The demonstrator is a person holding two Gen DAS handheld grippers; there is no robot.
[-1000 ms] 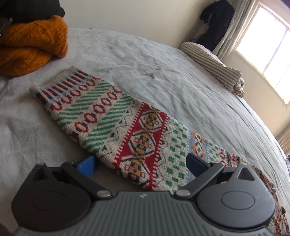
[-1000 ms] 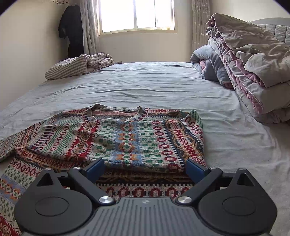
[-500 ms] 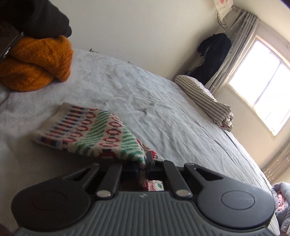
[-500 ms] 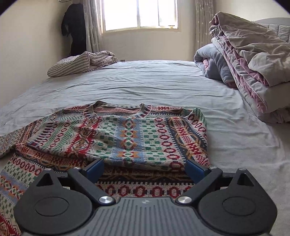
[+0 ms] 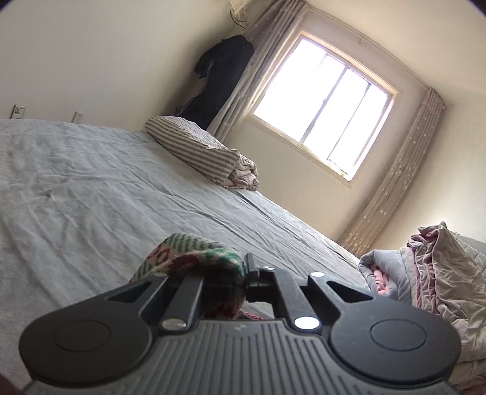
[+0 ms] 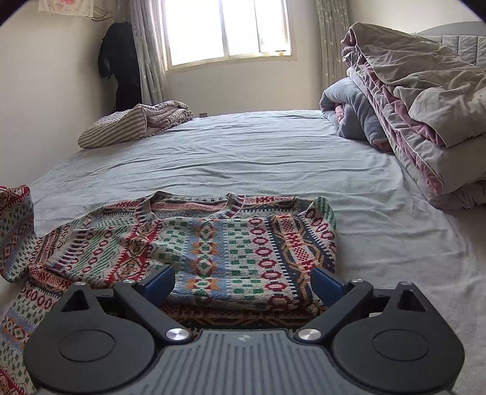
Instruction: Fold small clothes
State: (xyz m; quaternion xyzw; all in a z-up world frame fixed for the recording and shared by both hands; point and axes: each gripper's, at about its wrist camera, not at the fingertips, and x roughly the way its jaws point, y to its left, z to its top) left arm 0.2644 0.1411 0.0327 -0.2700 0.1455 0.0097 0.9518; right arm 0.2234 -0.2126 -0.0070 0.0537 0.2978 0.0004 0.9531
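Observation:
A patterned knit sweater (image 6: 231, 246) in red, green, blue and cream lies flat on the grey bed sheet (image 6: 243, 158), neck toward the window, one sleeve folded across its body. My right gripper (image 6: 243, 282) stands open just above the sweater's lower part, nothing between its blue pads. My left gripper (image 5: 244, 278) is shut on the sweater's other sleeve (image 5: 194, 255), which bunches over the jaws, lifted off the bed. That raised sleeve (image 6: 15, 231) hangs at the left edge of the right wrist view.
A striped folded blanket (image 6: 133, 124) lies at the far left of the bed. A tall pile of grey and pink quilts (image 6: 419, 112) fills the right side. A dark garment (image 6: 121, 63) hangs by the curtain next to the window (image 6: 227, 27).
My left gripper closed on the sleeve, then rose and swung with it; the orange clothes left its view. The right gripper barely moved and stays open.

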